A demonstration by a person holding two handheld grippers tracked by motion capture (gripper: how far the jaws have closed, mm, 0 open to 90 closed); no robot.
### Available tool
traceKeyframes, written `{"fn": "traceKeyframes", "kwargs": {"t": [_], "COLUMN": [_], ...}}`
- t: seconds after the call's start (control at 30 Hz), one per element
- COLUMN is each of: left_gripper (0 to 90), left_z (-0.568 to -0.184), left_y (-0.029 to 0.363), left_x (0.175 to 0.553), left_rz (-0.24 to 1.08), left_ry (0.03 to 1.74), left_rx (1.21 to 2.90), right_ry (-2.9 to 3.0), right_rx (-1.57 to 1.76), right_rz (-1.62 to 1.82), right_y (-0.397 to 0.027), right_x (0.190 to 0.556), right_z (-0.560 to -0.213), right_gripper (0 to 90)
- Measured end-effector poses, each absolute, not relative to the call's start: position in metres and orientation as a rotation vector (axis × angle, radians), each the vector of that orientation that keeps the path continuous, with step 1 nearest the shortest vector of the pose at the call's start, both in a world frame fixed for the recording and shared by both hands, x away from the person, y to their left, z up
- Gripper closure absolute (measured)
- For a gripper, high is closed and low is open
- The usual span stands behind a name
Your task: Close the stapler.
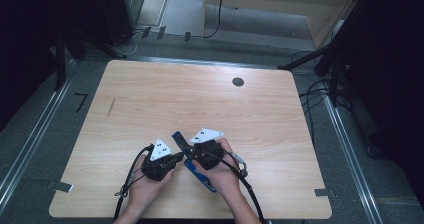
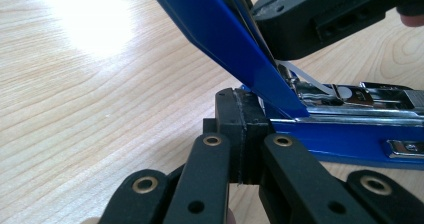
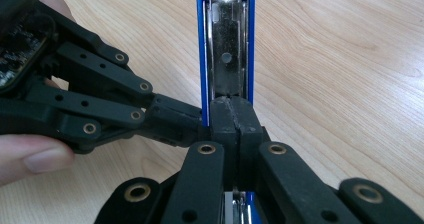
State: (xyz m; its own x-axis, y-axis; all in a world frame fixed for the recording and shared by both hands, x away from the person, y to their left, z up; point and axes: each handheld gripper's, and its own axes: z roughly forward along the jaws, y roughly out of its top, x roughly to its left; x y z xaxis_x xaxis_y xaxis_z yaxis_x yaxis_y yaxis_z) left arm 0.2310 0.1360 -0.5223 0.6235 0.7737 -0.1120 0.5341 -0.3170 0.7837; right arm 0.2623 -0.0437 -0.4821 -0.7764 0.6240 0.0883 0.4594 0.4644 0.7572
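Near edge of the bench [image 1: 150, 84], slightly right of centre: both forearms enter from the near side, each hand carrying a gripper.

Left gripper [image 1: 176, 157]: held in the left hand [image 1: 145, 186], cable trailing back toward the near edge, grey three-cornered plate on top. In the left gripper view its jaws stand pressed together, pad against pad, nothing between them. The closed tips [image 2: 241, 129] sit against the hinge end of the blue stapler [image 2: 345, 134], just where the raised lid meets the base.

Right gripper [image 1: 189, 149]: held in the right hand [image 1: 222, 176], grey plate on top, cable running back along the forearm. In the right gripper view its jaws also stand together, tips [image 3: 233, 121] touching the lower end of the lifted blue lid [image 3: 226, 44]. No part of the stapler can be seen clamped between the pads; whether they pinch any thin edge cannot be told.

Stapler: lies on the bench between the two grippers, close to the near edge, base flat on the wood and angled from near-right to far-left. Lid swung open and tilted up; metal staple channel exposed along the base.

Farther out: bench top bare wood, with a round dark grommet [image 1: 238, 81] near the far edge, right of centre. A short dark mark [image 1: 110, 107] lies toward the far-left corner.
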Motion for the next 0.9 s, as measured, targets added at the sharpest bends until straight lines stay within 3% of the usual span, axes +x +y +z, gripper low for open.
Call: {"fn": "traceKeyframes", "kwargs": {"t": [0.57,0.9], "left_gripper": [90.0,90.0], "left_z": [-0.529,-0.533], "left_y": [0.121,0.108], "left_x": [0.213,0.207], "left_rz": [0.271,0.297], "left_ry": [0.953,0.896], "left_rx": [2.009,2.057], "right_ry": [2.487,2.47], "right_rx": [0.931,0.932], "right_rz": [1.234,1.241], "right_y": [-0.053,-0.061], "right_x": [0.254,0.247], "right_z": [-0.477,-0.473], "right_gripper": [90.0,90.0]}}
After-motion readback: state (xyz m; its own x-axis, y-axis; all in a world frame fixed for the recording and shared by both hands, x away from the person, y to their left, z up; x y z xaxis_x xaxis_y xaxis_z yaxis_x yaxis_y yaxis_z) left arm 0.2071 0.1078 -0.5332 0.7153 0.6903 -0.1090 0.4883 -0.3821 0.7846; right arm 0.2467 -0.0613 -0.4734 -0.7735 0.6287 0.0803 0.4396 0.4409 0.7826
